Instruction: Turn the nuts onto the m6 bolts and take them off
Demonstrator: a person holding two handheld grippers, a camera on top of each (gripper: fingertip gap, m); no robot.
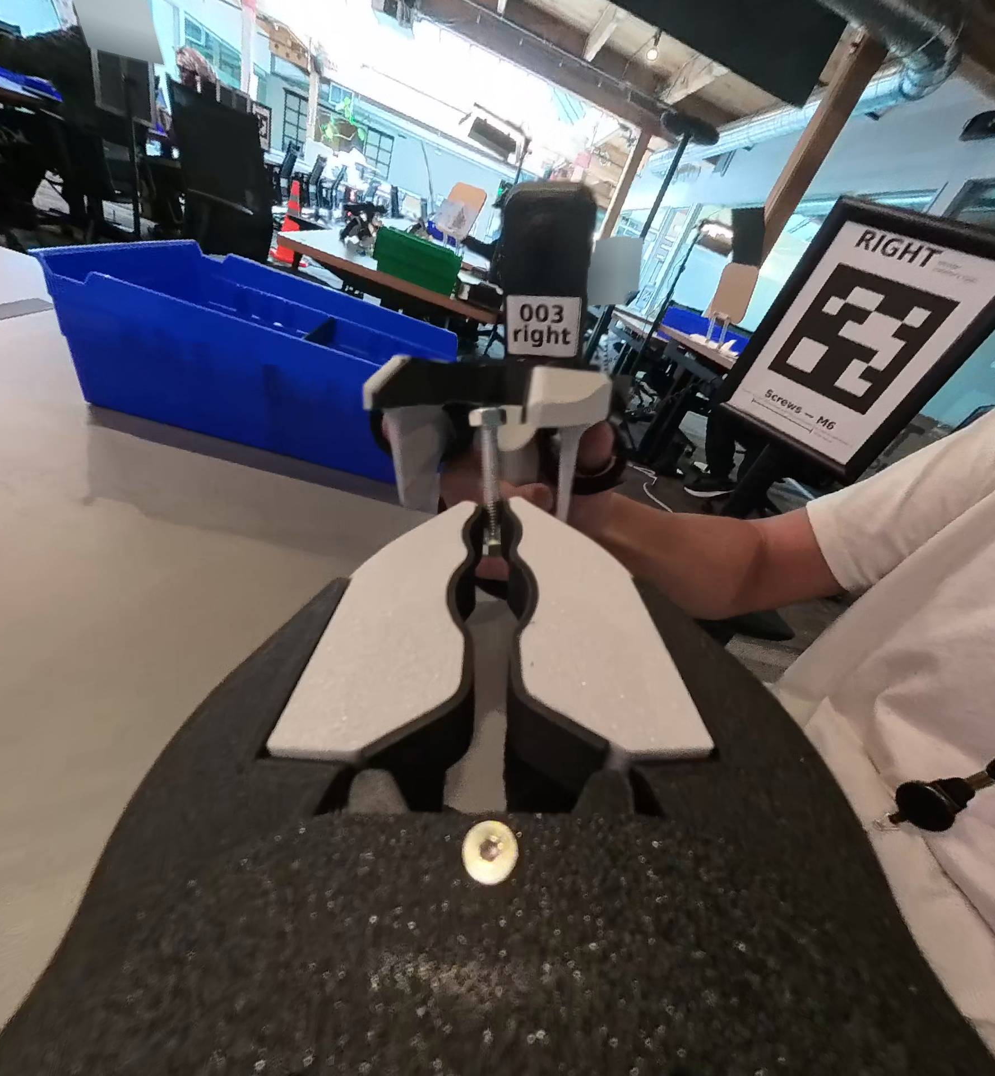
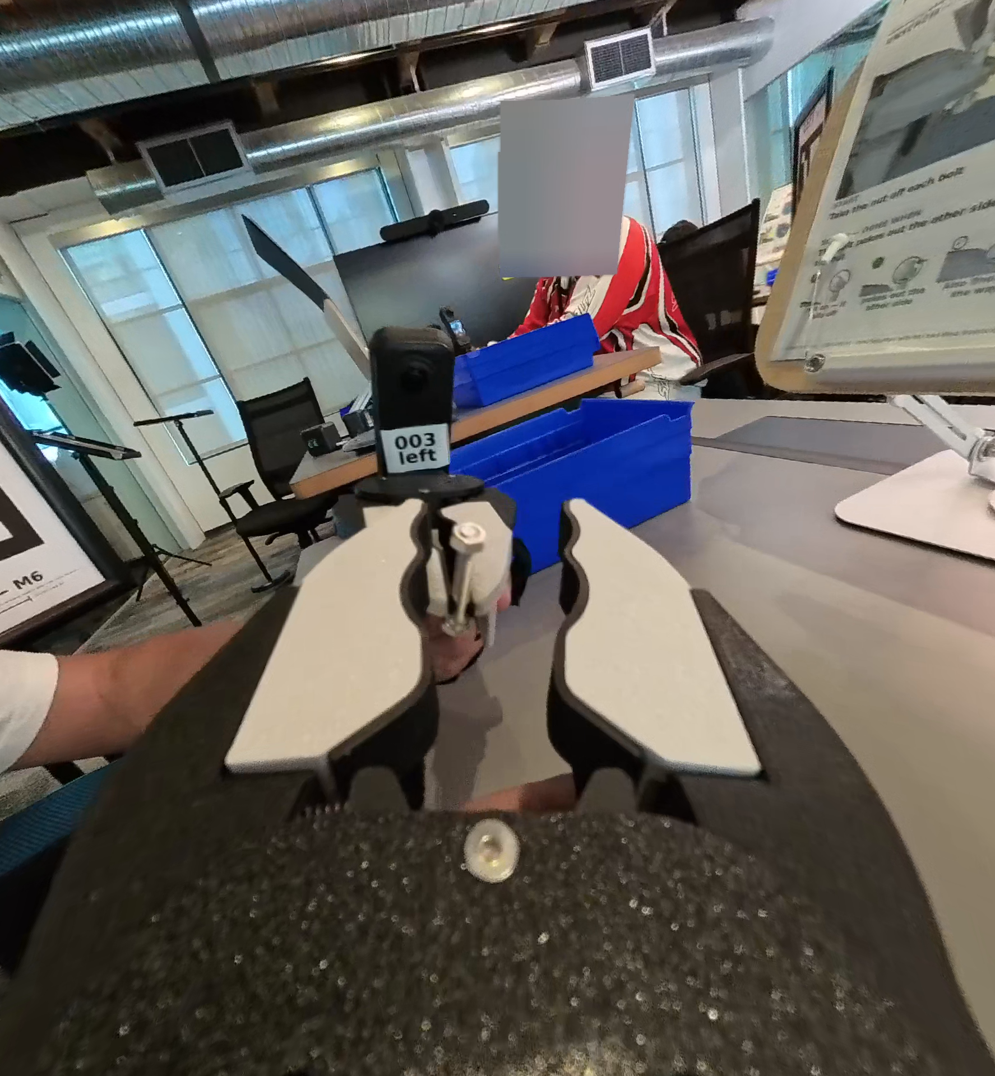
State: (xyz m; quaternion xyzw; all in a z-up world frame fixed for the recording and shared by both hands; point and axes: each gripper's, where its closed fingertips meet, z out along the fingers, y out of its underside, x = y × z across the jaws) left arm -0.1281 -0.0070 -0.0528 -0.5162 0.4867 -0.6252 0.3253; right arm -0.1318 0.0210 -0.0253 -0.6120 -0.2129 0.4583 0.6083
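Bare grey table (image 1: 75,582) lies open left of the grippers; a blue bin (image 1: 221,355) blocks the far side, a white stand base (image 2: 937,512) the right.

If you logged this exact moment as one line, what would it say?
left jaws: shut on bolt, nut on its thread | right jaws: open, facing bolt head | bin: on table
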